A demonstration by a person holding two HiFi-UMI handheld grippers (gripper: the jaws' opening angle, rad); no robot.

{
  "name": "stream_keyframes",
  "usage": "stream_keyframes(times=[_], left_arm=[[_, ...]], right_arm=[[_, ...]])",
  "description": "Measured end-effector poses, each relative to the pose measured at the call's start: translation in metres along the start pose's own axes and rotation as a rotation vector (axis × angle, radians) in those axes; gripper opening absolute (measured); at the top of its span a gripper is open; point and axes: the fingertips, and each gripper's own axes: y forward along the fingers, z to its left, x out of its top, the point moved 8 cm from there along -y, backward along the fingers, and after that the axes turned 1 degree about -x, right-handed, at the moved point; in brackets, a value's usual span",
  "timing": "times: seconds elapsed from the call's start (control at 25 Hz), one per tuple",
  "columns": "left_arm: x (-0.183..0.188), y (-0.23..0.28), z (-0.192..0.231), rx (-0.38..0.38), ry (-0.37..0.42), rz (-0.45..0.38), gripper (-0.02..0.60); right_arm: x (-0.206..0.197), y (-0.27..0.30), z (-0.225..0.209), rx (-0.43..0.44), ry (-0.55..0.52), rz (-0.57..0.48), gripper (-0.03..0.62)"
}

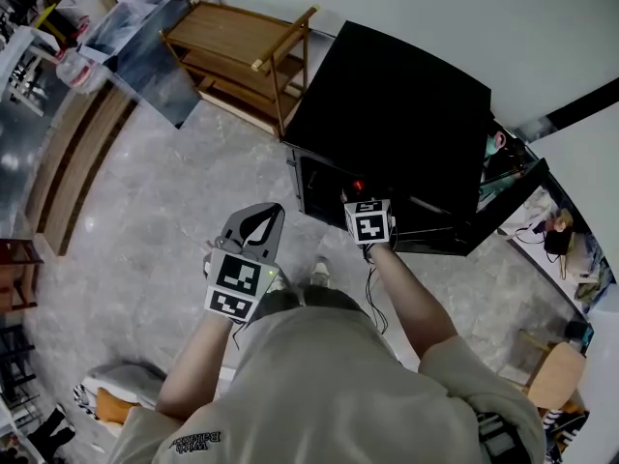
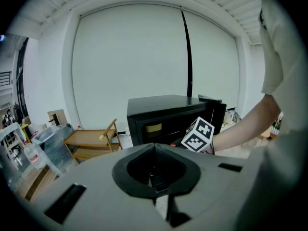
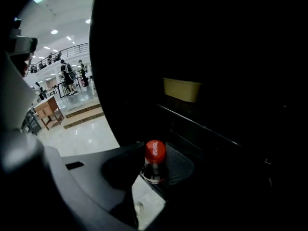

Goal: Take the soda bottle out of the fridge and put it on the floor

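Observation:
The soda bottle (image 3: 154, 171), with its red cap (image 1: 358, 186), stands low inside the open black fridge (image 1: 387, 104). My right gripper (image 3: 155, 154) reaches into the fridge, its jaws closed on the bottle's neck just under the cap, one pad on each side. In the head view the marker cube hides most of that gripper (image 1: 360, 193). My left gripper (image 1: 274, 209) hangs over the floor to the left of the fridge. Its jaws meet at the tips with nothing between them (image 2: 154, 146).
The fridge door (image 1: 503, 211) stands swung open to the right. A yellow tub (image 3: 182, 89) sits on an upper shelf above the bottle. A wooden cart (image 1: 242, 56) stands to the left of the fridge. Grey tiled floor (image 1: 145, 220) spreads around my feet.

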Motion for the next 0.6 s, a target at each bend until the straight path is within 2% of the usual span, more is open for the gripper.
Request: stream_keyframes(times=[0.4, 0.6], left_arm=[[-0.016, -0.034, 0.028, 0.064, -0.030, -0.007, 0.006], [-0.030, -0.052, 0.040, 0.097, -0.061, -0.002, 0.006]], right_arm=[[0.041, -0.049, 0.043, 0.105, -0.072, -0.039, 0.112], [0.059, -0.068, 0.077, 0.150, -0.184, -0.057, 0.112]])
